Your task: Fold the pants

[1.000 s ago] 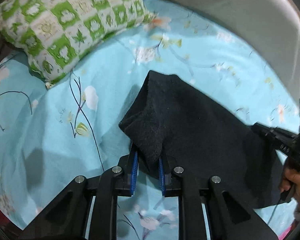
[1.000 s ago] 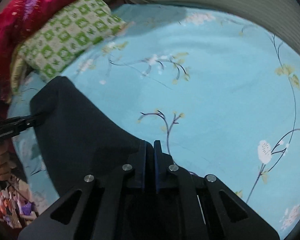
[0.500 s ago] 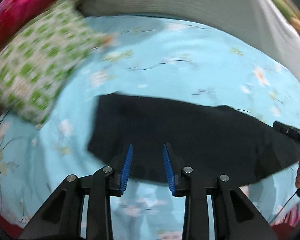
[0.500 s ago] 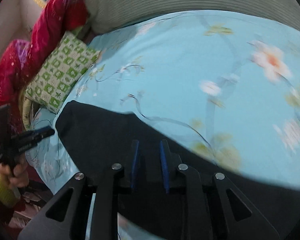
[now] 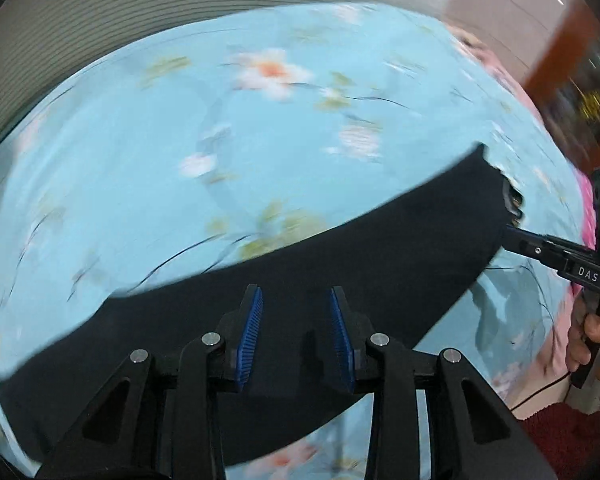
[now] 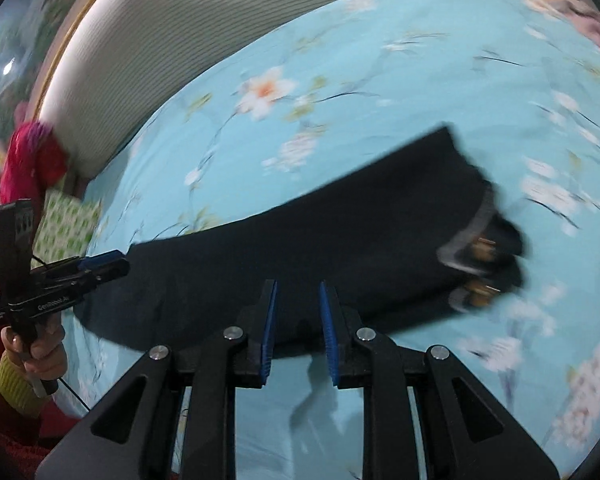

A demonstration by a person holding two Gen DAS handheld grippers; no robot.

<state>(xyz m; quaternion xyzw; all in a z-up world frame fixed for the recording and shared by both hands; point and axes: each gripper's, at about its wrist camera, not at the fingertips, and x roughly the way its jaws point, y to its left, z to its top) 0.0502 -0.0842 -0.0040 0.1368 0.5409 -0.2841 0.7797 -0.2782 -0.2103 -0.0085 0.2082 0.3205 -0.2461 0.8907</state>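
Observation:
The black pants (image 5: 340, 272) lie folded lengthwise in a long band on the light-blue flowered bed sheet (image 5: 220, 120). In the right wrist view the pants (image 6: 340, 220) show their waistband end with a grey lining at the right. My left gripper (image 5: 296, 328) is open and empty just above the near edge of the pants. My right gripper (image 6: 296, 328) is open and empty over the near edge too. The right gripper also shows at the right of the left wrist view (image 5: 512, 236), at the pants' end. The left gripper shows at the left of the right wrist view (image 6: 112, 264).
A grey ribbed headboard cushion (image 6: 180, 32) runs along the far side of the bed. A green checked pillow (image 6: 64, 224) and red cloth (image 6: 32, 160) lie at the left. Pink bedding (image 5: 580, 200) lies at the bed's right edge.
Both grippers have let go of the pants and opened. The pants now lie flat on the sheet, and both views have swung to the right along them.

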